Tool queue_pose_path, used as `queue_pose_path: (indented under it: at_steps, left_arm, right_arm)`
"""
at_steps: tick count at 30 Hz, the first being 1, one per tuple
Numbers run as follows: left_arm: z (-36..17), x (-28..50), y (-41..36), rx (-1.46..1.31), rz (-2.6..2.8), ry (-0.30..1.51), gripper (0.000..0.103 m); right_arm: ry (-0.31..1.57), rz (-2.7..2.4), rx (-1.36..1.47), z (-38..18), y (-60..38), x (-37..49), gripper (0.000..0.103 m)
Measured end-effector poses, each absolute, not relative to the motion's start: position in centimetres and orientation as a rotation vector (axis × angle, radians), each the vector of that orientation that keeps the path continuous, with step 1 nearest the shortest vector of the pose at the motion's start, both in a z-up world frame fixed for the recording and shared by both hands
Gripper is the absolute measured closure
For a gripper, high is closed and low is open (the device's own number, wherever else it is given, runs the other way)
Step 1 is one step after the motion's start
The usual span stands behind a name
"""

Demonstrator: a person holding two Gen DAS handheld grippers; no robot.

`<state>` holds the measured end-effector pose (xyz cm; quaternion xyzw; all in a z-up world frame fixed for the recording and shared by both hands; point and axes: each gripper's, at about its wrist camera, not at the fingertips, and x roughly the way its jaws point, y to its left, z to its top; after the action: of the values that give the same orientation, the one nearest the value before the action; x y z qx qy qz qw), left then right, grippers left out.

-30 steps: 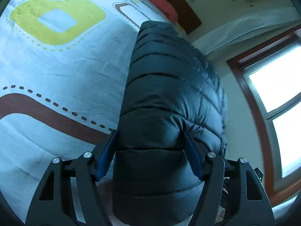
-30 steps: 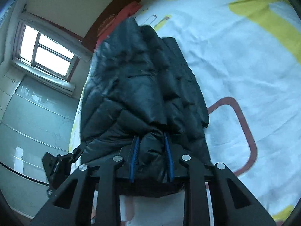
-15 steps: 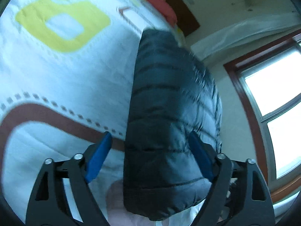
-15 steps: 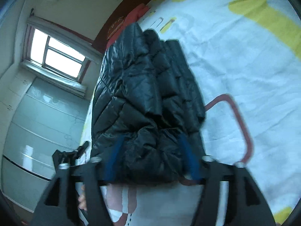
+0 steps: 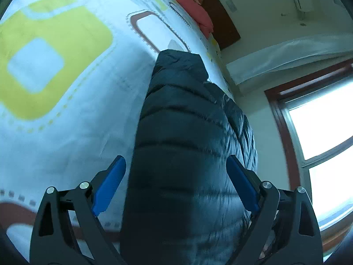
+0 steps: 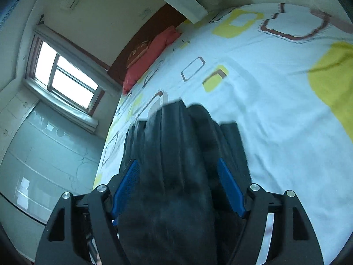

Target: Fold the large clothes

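A black quilted puffer jacket lies folded into a long bundle on the patterned bed sheet. My left gripper is open, its blue pads standing apart on either side of the jacket's near end. In the right wrist view the same jacket runs away from me across the sheet. My right gripper is open too, with its blue pads wide on both sides of the bundle and not pressing it.
A red pillow and dark wooden headboard lie at the far end of the bed. A window and pale wardrobe doors stand beyond the bed's edge, close to the jacket.
Both grippers were shut on the jacket's near end and have opened, letting it go. The jacket has settled on the sheet and both grippers have tilted upward.
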<state>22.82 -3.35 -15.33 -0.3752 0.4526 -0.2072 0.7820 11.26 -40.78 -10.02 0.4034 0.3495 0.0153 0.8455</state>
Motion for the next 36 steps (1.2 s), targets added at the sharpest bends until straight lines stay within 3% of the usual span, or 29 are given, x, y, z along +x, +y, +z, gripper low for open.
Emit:
queue_pose_path:
  at_steps: [1,2,4,10,18,22,25,26,30,36]
  left_arm:
    - [-15.3,23.2,-3.7,-0.8,-0.441,0.981,0.011]
    - [-15.4,23.6,-4.1,-0.788,-0.427,0.99,0.016]
    - [-16.1,24.4,-5.1,-0.764,-0.401,1.024,0.023]
    - [-17.9,25.5,-6.9,-0.698,-0.346,1.054,0.023]
    - [-19.7,26.1,-7.0,-0.749,-0.363,1.074,0.017]
    - [-19.5,25.8,-5.6,-0.832,-0.406,1.078,0.017]
    - [-19.0,25.1,-4.1,-0.888,-0.38,1.069,0.012]
    - [-18.8,24.7,-3.5,-0.909,-0.373,1.056,0.01]
    - [-19.6,24.4,-3.1,-0.934,-0.388,1.082,0.007]
    - [-20.2,24.7,-3.8,-0.944,-0.432,1.085,0.006]
  right_arm:
    - [0.747,0.025,0.839,-10.3,-40.7,11.9,0.039]
    - [0.781,0.01,0.826,-11.0,-40.5,12.8,0.057]
    - [0.837,0.001,0.859,-13.1,-40.7,13.7,0.07]
    - [0.797,0.017,0.96,-17.1,-41.4,13.0,0.076]
    - [0.76,0.018,0.971,-17.8,-40.9,12.1,0.076]
    - [0.746,0.007,0.942,-15.9,-41.0,11.1,0.067]
    - [0.695,-0.011,0.93,-14.3,-41.1,9.4,0.031]
    - [0.699,-0.042,0.903,-14.0,-41.0,8.8,0.025]
    - [0.773,-0.075,0.883,-15.5,-41.5,8.6,0.025]
    - [0.775,0.054,1.095,-19.2,-42.6,8.5,0.022]
